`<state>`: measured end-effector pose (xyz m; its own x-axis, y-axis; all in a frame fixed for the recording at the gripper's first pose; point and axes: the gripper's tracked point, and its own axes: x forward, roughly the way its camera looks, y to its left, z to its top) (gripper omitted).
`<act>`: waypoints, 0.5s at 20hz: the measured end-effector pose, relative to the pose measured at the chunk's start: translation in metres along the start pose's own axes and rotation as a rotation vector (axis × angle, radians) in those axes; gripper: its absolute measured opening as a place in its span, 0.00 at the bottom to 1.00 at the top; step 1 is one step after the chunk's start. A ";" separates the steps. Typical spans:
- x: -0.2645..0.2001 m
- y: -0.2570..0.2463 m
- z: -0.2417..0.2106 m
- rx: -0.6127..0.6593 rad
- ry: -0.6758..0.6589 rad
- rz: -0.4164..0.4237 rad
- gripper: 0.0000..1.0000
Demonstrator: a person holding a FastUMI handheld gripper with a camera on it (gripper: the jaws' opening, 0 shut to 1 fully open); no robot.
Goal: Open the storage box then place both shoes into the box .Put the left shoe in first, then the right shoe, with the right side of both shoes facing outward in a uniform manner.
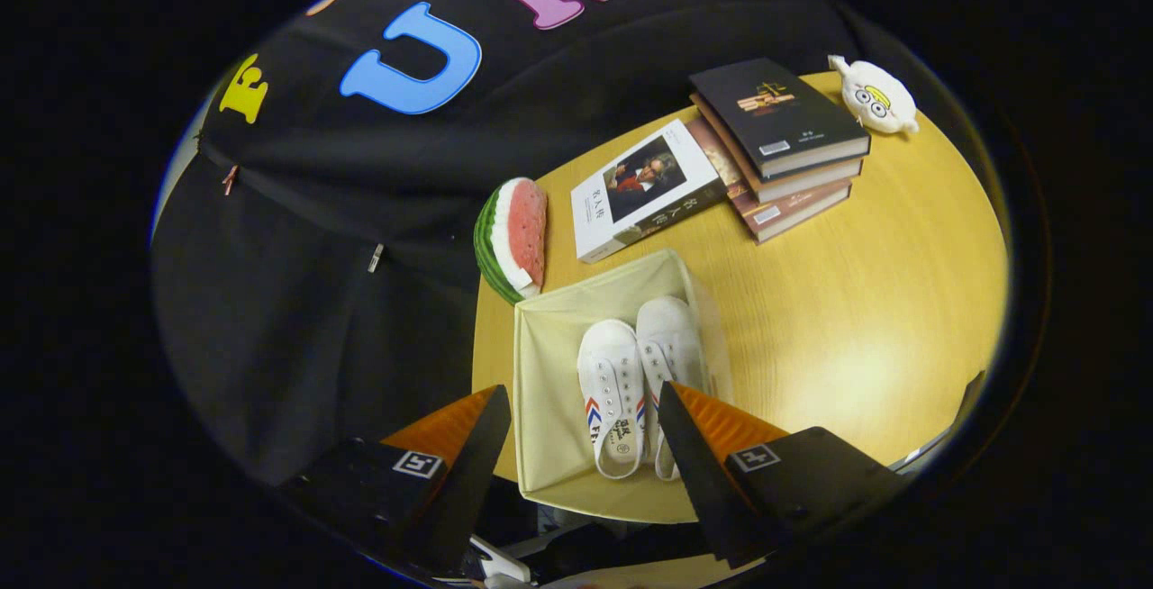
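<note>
gripper (581,431): jaws spread wide, holding nothing | box (549,373): open on the table (856,319), between and just beyond the fingers; two white shoes (640,382) lie side by side inside, toward its right wall | far: watermelon slice (515,238), books (721,166), plush toy (874,95)

You are looking down on a round, light wooden table (838,319) with a soft glare of overhead light on its near right part. Black cloth (297,301) hangs as the booth wall along the table's left and far sides, lightly creased.
</note>
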<state>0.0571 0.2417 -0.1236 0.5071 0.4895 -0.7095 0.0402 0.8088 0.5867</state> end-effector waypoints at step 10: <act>-0.108 -0.054 0.062 -0.210 -0.408 -0.193 0.99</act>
<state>0.0533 0.1253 -0.0541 0.8047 0.1911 -0.5620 0.0135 0.9406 0.3392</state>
